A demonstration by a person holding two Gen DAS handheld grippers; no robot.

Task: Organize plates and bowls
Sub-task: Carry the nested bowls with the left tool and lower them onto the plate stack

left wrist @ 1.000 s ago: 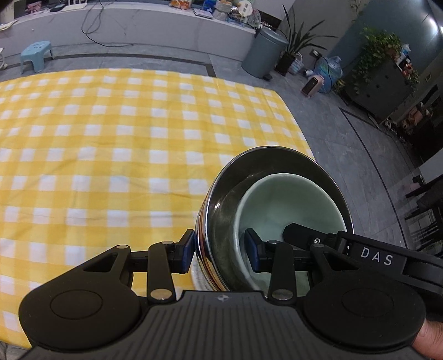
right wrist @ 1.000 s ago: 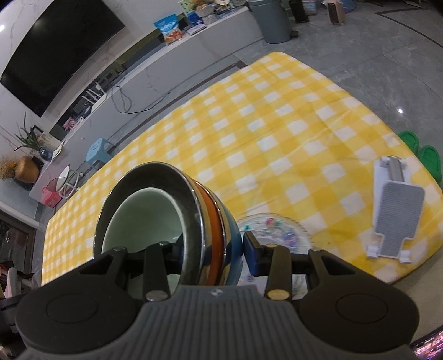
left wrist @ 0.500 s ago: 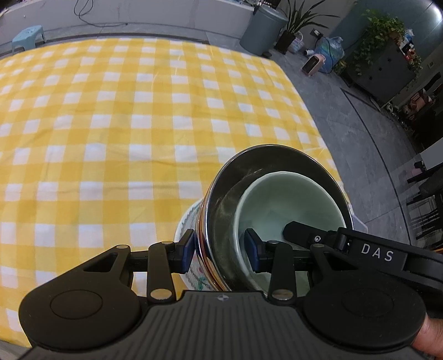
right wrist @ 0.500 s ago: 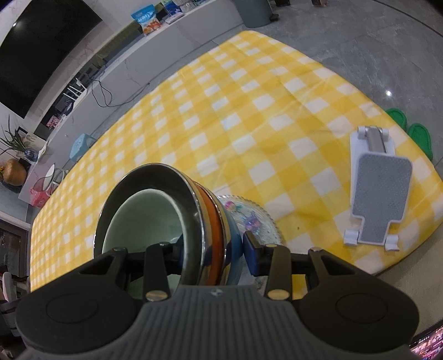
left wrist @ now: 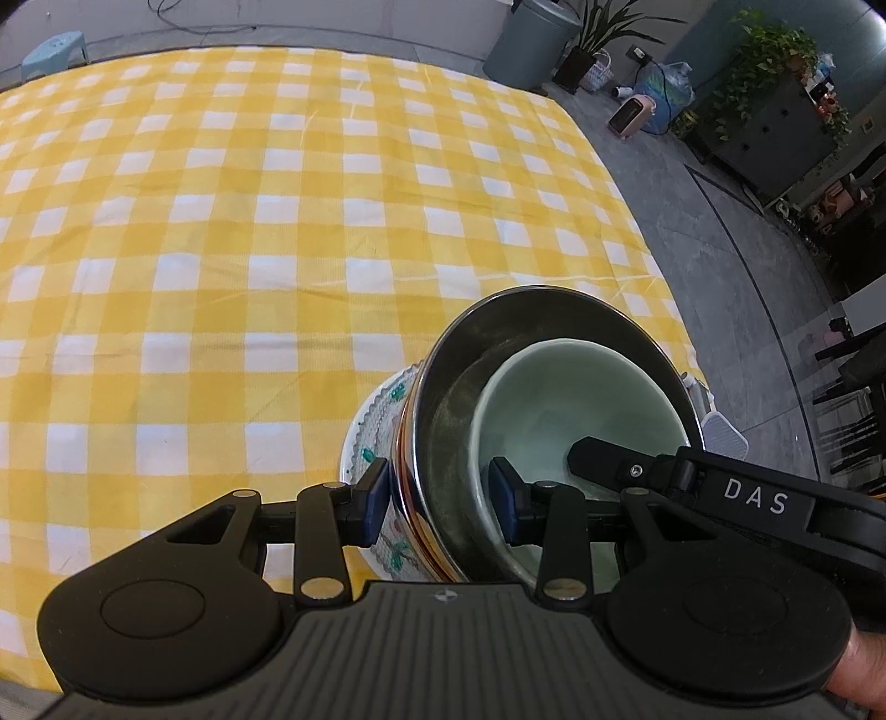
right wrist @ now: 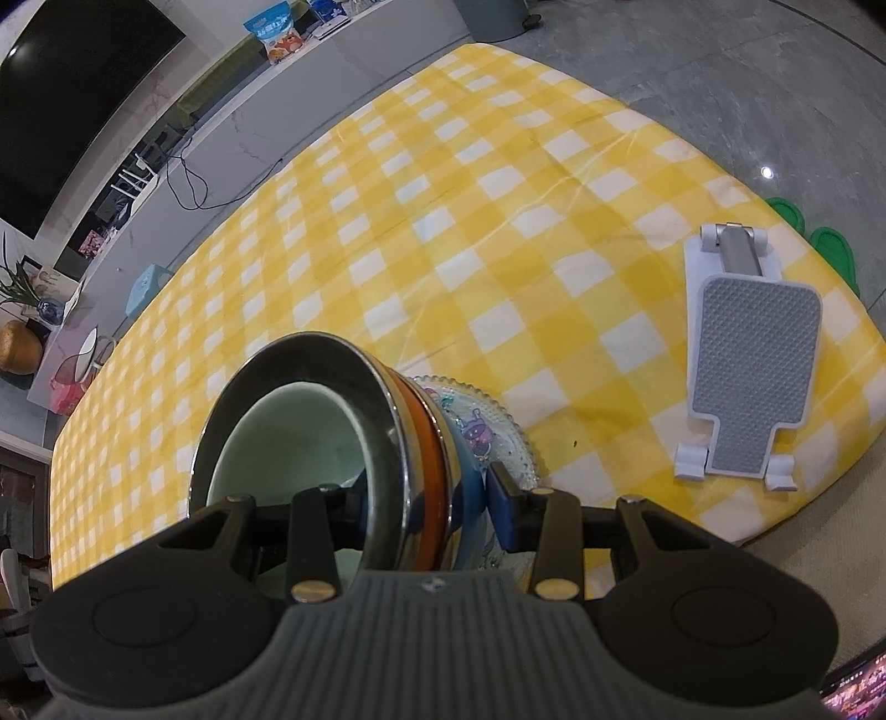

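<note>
A stack of nested bowls is held between both grippers: a steel bowl (left wrist: pixel 459 354) with a pale green bowl (left wrist: pixel 576 399) inside it. In the right wrist view the steel bowl (right wrist: pixel 382 410) sits in an orange bowl (right wrist: pixel 429 443) and a blue one (right wrist: pixel 465 498). My left gripper (left wrist: pixel 440 501) is shut on the stack's rim on one side. My right gripper (right wrist: pixel 429 507) is shut on the rim on the other side. The stack hangs just above a patterned glass plate (right wrist: pixel 498 426) on the yellow checked cloth (left wrist: pixel 221 232); the plate also shows in the left wrist view (left wrist: pixel 376 421).
A grey and white phone stand (right wrist: pixel 747 354) lies on the cloth near its right edge. The table edge runs close behind the plate in the left wrist view, with floor, a bin (left wrist: pixel 526 39) and plants beyond.
Both grippers have carried the bowl stack down and forward. The patterned plate has come into view under the stack and now lies directly below it.
</note>
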